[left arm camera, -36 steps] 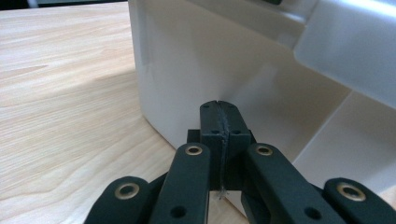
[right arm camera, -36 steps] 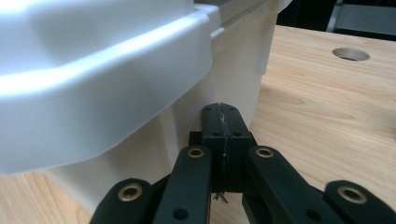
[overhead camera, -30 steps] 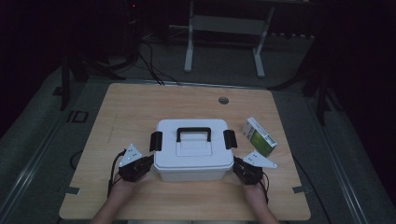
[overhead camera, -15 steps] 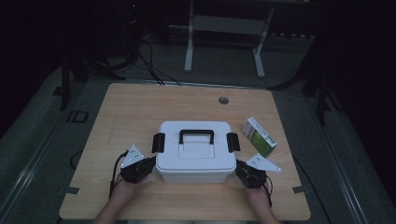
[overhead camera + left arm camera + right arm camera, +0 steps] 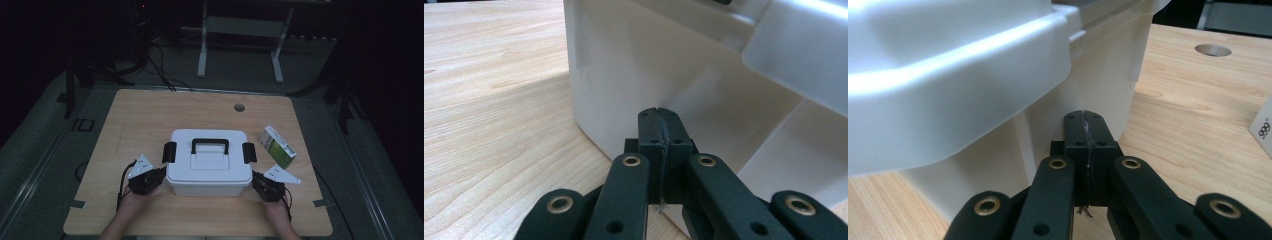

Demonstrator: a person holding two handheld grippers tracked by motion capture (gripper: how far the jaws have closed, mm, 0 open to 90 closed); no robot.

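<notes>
White storage box [image 5: 208, 167] at frame centre is being flanked by left gripper [image 5: 161, 173] and right gripper [image 5: 255, 179], jaws fully closed, holding nothing, seemingly being braced to push or squeeze it

High view dim, surroundings black; gripper views bright, glare on plastic.

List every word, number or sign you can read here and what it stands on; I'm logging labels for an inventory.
"999": on the white face of the small box at the right edge of the right gripper view, rotated; reading uncertain.
Green and white carton beside the white storage box: print too small and blurred to read in the high view.
"ID"-like marking on the floor left of the table: dim, uncertain.
White storage box: no text visible.
</notes>
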